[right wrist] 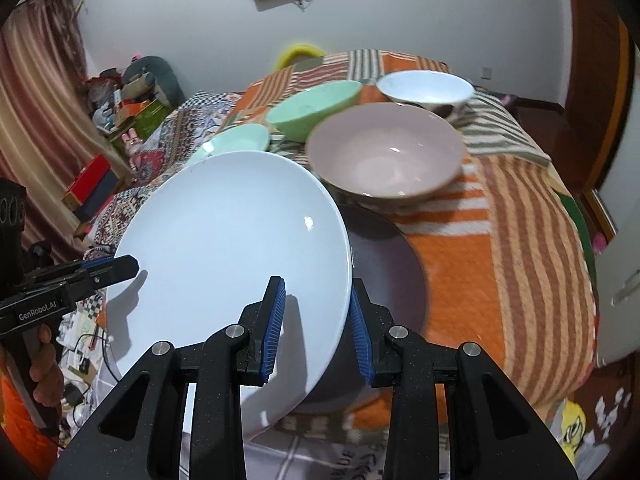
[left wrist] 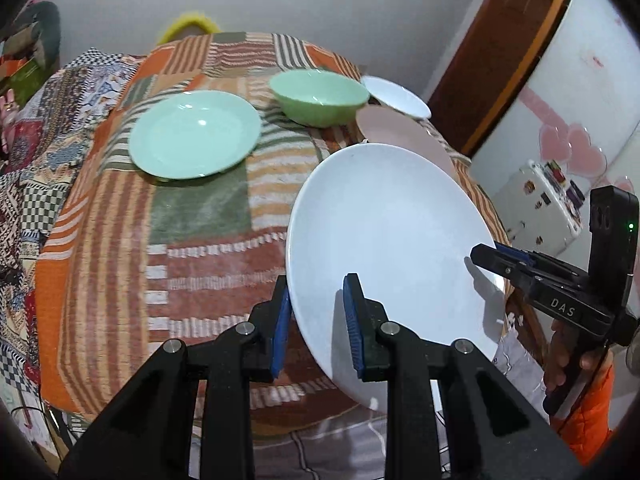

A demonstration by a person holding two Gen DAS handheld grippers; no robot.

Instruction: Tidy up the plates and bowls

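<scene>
A large white plate [left wrist: 392, 232] [right wrist: 232, 240] hangs tilted over the near edge of the cloth-covered table [left wrist: 120, 240] [right wrist: 500, 264], held from both sides. My left gripper [left wrist: 318, 320] [right wrist: 128, 266] is shut on its left rim. My right gripper [right wrist: 316, 296] [left wrist: 486, 258] is shut on its right rim. Farther back on the cloth sit a green plate [left wrist: 196, 134] [right wrist: 240, 140], a green bowl [left wrist: 320, 96] [right wrist: 316, 108], a pink bowl [left wrist: 400, 132] [right wrist: 384, 152] and a white bowl [left wrist: 396, 94] [right wrist: 426, 88].
A dark round patch [right wrist: 388, 256] lies on the cloth under the held plate; shadow or dark plate, I cannot tell. A hand in an orange sleeve [left wrist: 592, 412] holds the right gripper. Clutter and boxes [right wrist: 96, 184] stand on the floor to the left.
</scene>
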